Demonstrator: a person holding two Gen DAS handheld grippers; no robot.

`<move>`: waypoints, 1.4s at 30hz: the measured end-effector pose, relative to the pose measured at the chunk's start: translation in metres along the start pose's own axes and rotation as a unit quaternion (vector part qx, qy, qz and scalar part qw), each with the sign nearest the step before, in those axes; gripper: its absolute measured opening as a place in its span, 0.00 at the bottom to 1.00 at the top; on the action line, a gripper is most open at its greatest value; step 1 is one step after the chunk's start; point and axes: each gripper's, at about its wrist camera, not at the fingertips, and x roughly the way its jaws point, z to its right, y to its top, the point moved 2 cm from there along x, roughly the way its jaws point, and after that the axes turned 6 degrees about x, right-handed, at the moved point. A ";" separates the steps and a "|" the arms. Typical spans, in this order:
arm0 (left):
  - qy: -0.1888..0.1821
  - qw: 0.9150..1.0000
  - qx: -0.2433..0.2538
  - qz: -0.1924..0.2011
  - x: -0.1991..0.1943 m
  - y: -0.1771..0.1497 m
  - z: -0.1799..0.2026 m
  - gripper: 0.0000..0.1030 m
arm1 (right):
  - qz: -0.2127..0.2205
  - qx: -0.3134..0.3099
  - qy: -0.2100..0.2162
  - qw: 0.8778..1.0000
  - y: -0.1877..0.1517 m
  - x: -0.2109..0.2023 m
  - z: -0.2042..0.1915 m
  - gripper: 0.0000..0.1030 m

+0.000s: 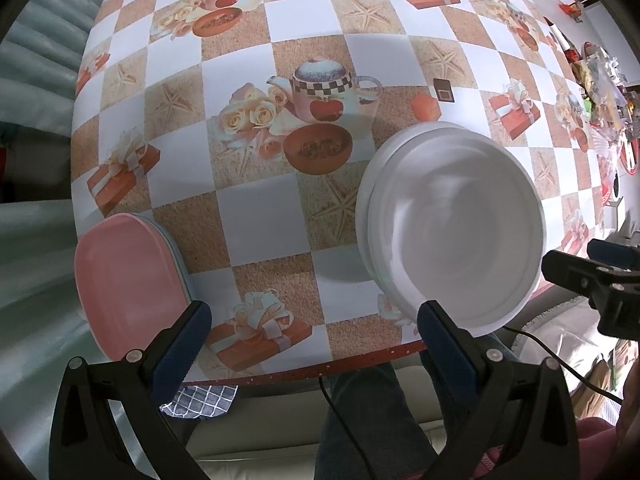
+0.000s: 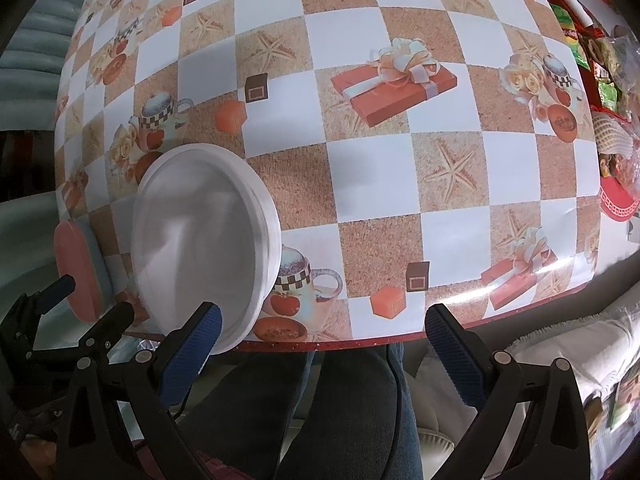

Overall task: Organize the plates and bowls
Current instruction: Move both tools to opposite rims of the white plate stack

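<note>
At the table's (image 1: 248, 216) left edge: one pink plate (image 1: 128, 280) atop at least one pale-blue plate (image 1: 176, 252). Near front edge: white bowls (image 1: 456, 232), two or three nested. Left gripper (image 1: 314, 332), right gripper (image 2: 324, 334): spread wide, empty.

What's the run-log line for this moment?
left tool: open, empty | right tool: open, empty | white bowls: stacked | pink plates: stacked, table edge

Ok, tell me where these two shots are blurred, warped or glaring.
Left wrist view: the white plates are smeared with blur and the checked tablecloth bulges from fisheye. Right wrist view: the plates are soft too, and glare streaks the table's near edge.
</note>
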 end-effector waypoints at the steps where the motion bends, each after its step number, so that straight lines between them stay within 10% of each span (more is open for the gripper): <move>1: 0.000 1.000 0.000 0.000 0.000 0.000 0.000 1.00 | 0.000 0.000 0.000 1.000 -0.001 0.000 0.000 1.00; 42: 0.021 1.000 0.011 -0.017 0.030 0.011 0.014 1.00 | -0.013 -0.011 -0.003 1.000 0.002 0.038 -0.011 1.00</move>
